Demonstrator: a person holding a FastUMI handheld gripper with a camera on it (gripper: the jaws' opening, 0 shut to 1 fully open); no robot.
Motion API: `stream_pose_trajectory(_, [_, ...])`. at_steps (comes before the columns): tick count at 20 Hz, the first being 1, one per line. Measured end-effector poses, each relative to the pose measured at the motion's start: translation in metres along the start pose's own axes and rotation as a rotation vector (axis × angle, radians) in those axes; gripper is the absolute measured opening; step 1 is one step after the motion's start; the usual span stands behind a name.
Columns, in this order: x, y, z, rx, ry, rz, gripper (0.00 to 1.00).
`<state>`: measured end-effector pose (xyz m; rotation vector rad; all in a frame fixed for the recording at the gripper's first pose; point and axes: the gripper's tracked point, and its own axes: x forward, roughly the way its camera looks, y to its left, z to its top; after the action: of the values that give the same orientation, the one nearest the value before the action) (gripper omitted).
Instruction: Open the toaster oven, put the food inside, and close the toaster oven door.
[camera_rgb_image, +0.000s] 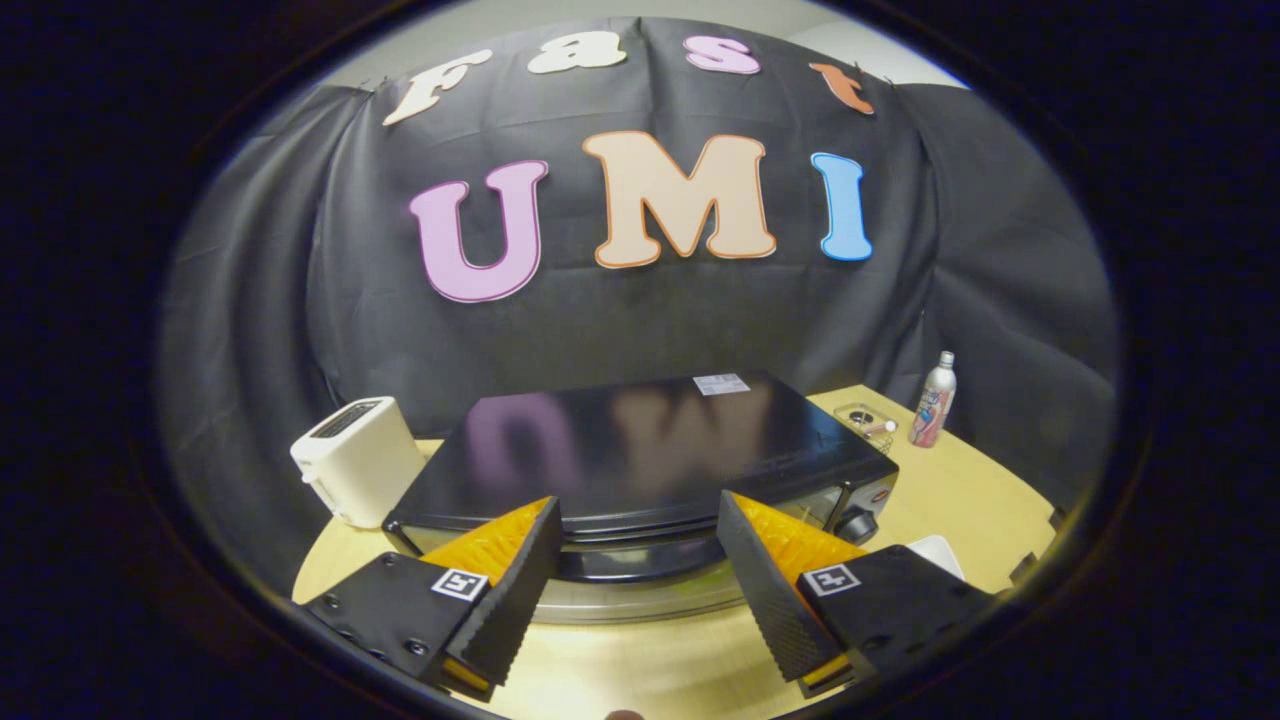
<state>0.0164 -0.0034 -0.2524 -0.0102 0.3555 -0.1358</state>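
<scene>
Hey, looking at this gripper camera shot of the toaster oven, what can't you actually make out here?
- Toaster oven door, gripper view: the handle lies between the open gripper fingers, the glass below too dim to see inside.
- White plate: mostly behind the right finger, contents hidden.
- Small clear dish beside the bottle: contents too small.

gripper (640, 540), ribbed wedge jaws spread apart, square fiducial markers, screws

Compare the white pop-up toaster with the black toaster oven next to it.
The white pop-up toaster is small, boxy and matte; the black toaster oven is wide, flat-topped and glossy. The toaster's slot opens upward; the oven has a front door handle and a knob. The open claw straddles the handle; the toaster sits apart. Both stand upright on the wooden table.
</scene>
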Motion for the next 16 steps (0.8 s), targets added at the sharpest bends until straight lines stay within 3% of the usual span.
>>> stream_pose_trajectory(4, [-0.011, 0.005, 0.017, 0.040, -0.026, 0.017, 0.99])
stream_pose_trajectory(8, [-0.029, 0.010, 0.054, -0.004, -0.074, 0.023, 0.99])
stream_pose_trajectory(16, [-0.078, 0.024, 0.175, -0.062, -0.202, 0.028, 0.99])
